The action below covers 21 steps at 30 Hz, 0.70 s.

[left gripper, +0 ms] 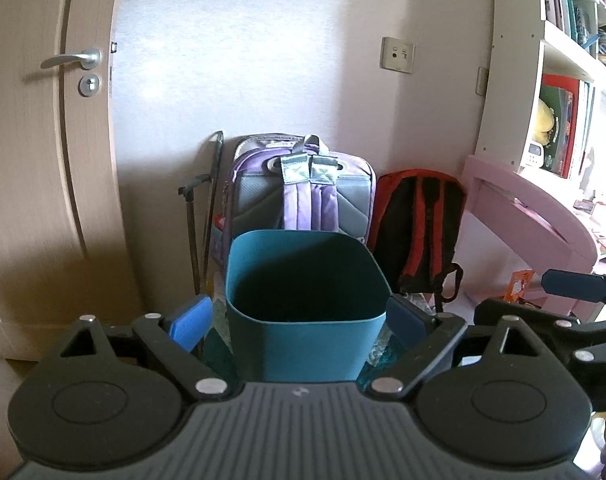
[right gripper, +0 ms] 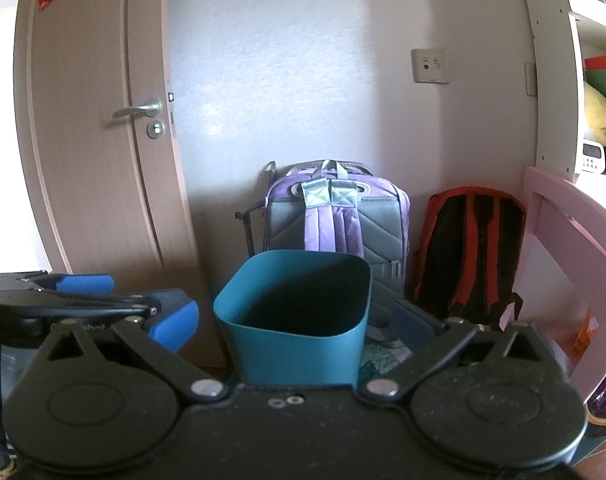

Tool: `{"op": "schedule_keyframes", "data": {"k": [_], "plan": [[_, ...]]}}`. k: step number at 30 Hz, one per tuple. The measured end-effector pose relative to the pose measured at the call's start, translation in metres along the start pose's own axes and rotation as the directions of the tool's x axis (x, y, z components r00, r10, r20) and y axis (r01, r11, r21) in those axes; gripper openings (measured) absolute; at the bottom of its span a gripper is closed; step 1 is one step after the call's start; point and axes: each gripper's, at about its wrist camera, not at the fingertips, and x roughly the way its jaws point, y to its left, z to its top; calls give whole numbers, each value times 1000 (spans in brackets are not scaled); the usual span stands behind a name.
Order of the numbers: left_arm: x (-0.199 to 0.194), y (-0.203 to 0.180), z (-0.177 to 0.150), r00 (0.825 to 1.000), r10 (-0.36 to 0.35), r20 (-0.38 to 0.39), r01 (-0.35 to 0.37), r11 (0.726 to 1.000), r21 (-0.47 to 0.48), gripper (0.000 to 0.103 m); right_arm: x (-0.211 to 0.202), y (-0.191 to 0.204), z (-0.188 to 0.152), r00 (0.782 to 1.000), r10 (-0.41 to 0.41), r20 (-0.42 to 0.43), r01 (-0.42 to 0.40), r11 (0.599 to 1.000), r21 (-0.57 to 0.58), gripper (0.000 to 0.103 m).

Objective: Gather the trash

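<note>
Teal bin (left gripper: pixel 307 300) seemingly empty, left gripper (left gripper: pixel 301 322) jaws spread, right gripper (right gripper: pixel 295 326) jaws spread

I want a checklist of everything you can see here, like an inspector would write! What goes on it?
Surface: floor with a patterned rug under the bin.
Job's things: teal bin, upright, open top; inside is dark, no trash visible in it.
Clutter: purple backpack and red-black backpack against the wall behind the bin; orange packet by the pink furniture.
Grippers: left tongs open, holding nothing; right tongs open, holding nothing.
Cables: nothing seen.
Surroundings: closed door, wall socket, bookshelf.
</note>
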Motion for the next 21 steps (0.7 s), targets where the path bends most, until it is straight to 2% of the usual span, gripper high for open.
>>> {"op": "schedule_keyframes", "data": {"k": [7,16,21], "plan": [[0,0,1,999,-35,-20,35,999,-29,94,-5,0,0,1000,7,-1,-7,1000,10,103],[-5,-3,-1,999,-38,-15,38,999,-26,94,-9,-1,1,1000,3,0,-3,1000,10,103],[-8,-8,-4,1000,-17,1,17,1000,-12,96,-11,0,-1,1000,4,4,-4,1000,12,103]]}}
